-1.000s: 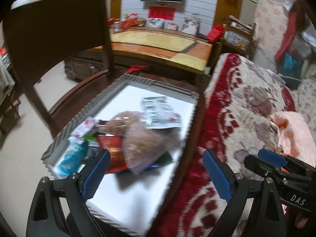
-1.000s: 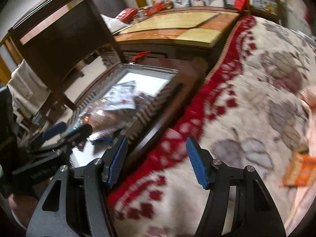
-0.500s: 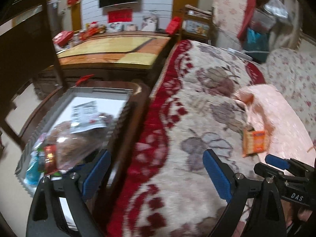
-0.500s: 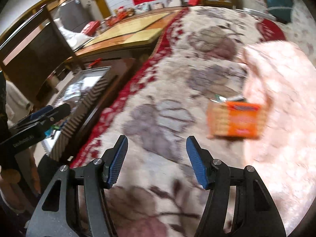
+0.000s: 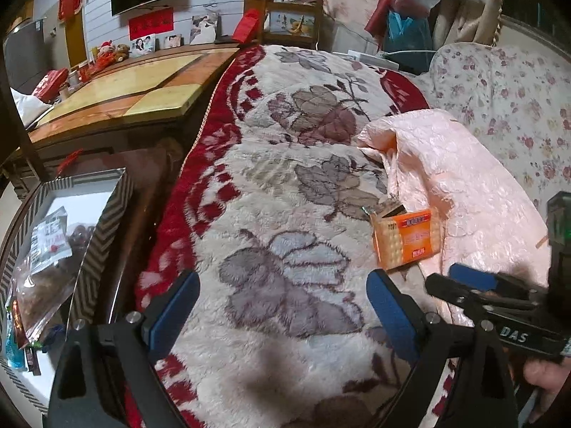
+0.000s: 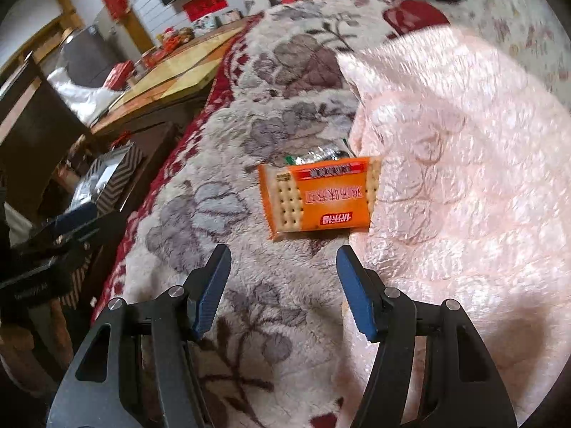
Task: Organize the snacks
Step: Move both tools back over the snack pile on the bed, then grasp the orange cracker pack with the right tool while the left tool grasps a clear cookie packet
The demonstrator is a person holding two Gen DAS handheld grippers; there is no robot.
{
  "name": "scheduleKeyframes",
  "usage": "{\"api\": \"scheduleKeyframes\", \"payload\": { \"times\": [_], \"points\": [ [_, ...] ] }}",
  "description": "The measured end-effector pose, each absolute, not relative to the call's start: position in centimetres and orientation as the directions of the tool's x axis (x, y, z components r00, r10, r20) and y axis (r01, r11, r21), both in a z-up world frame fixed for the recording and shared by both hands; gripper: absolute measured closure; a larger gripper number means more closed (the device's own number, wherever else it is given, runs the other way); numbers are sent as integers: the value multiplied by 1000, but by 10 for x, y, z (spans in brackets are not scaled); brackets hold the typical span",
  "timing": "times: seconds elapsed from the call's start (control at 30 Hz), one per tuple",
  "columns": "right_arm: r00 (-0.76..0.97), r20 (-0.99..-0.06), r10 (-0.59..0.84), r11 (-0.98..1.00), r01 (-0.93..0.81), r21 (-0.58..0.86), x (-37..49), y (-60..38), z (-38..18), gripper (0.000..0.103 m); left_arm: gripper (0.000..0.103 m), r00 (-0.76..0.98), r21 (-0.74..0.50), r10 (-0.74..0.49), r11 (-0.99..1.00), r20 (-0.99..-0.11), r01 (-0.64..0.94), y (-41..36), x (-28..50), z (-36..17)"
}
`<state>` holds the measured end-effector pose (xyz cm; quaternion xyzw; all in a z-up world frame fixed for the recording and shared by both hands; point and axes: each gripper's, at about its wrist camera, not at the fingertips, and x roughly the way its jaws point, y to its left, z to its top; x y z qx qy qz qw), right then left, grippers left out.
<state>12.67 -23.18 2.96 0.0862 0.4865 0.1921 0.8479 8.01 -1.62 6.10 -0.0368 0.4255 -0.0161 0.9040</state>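
- The right tongs are wide apart with nothing between them. They hang over the fluffy blanket.
- The cracker pack is orange. It lies flat on the blanket, just past the right tongs, at about 12 o'clock from them. The tongs are not touching it.
- The pack's right edge is just beside the pink quilt, which fills the 3 o'clock side of the right view.
- A small shiny wrapper peeks out right behind the pack, at its 12 o'clock side.
- The left tongs are wide apart too, and nothing is in them. They are over the blanket.
- In the left view the pack sits at about 2 o'clock from the left tongs, and the right tongs show at 4 o'clock, near the pack.
- The box with zigzag walls is at 9 o'clock in the left view, well apart from the pack. Snack bags are piled inside it.
- A bit of a hand shows at the lower right edge.
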Motion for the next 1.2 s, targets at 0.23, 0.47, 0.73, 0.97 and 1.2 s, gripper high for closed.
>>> {"api": "scheduleKeyframes", "payload": {
  "times": [0.23,0.47,0.73,0.97,1.2],
  "points": [
    [429,-788,442,880,-37,474,150,-236,-5,37,7,632,-71,-43,997,-773,-20,-6,84,53],
    [492,-767,412,832,139,536,169,-250,-18,34,7,618,-94,-34,993,-786,-66,13,85,44],
    [535,-767,354,771,298,563,188,-253,-20,25,7,611,-95,-32,993,-791,-71,19,84,37],
    [497,-815,298,858,234,457,214,-234,-20,28,7,609,-102,-32,991,-792,-81,26,88,34],
    [446,-815,371,901,38,432,194,-235,-18,41,7,613,-126,-64,990,-787,-59,17,105,36]
  ]
}}
